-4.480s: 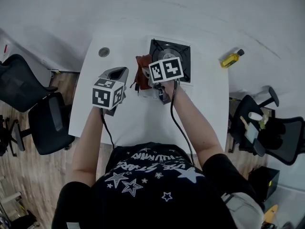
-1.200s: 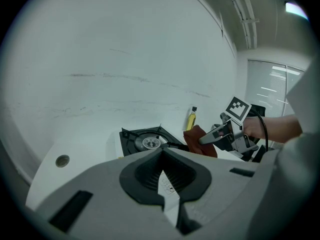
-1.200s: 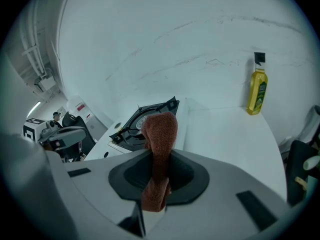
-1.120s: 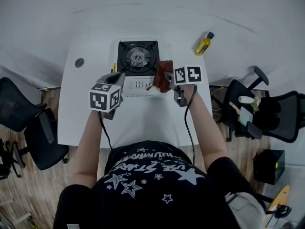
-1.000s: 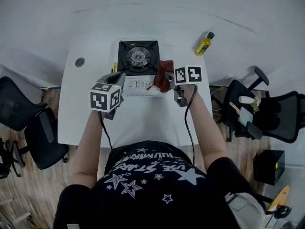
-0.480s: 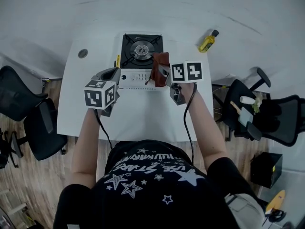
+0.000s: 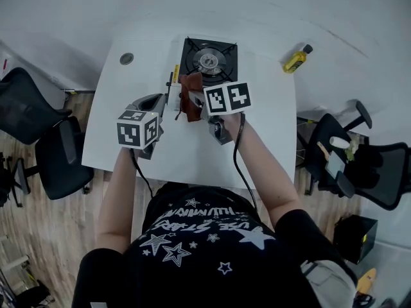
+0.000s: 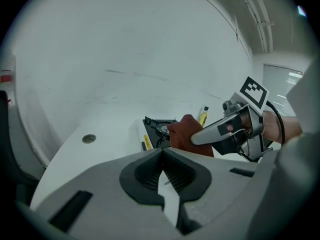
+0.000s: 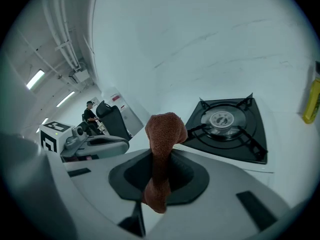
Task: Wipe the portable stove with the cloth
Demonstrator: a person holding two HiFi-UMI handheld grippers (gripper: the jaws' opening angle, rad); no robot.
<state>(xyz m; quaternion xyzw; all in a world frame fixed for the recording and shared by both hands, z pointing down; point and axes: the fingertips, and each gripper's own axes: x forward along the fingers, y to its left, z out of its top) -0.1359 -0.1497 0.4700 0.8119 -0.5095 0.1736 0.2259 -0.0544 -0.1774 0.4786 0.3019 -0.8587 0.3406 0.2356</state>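
The portable stove (image 7: 209, 61) has a black burner top and a white front and sits at the table's far side; it also shows in the left gripper view (image 8: 159, 128) and the right gripper view (image 9: 225, 124). My right gripper (image 7: 196, 99) is shut on a rust-brown cloth (image 7: 191, 95), held at the stove's front left corner. The cloth (image 9: 162, 149) stands up bunched between the jaws of the right gripper (image 9: 159, 173). My left gripper (image 7: 154, 102) hovers just left of the stove's front, shut and empty (image 8: 162, 173). From the left gripper view the cloth (image 8: 189, 134) hides part of the stove.
The white table (image 7: 192, 153) has a round cable hole (image 7: 126, 59) at its far left. A yellow bottle (image 7: 297, 59) lies at the far right. Black office chairs stand to the left (image 7: 32, 127) and to the right (image 7: 359, 165) of the table.
My right gripper has carried the cloth leftward along the stove's front, from its right corner to its left corner. The left gripper has kept its place near the stove's front left.
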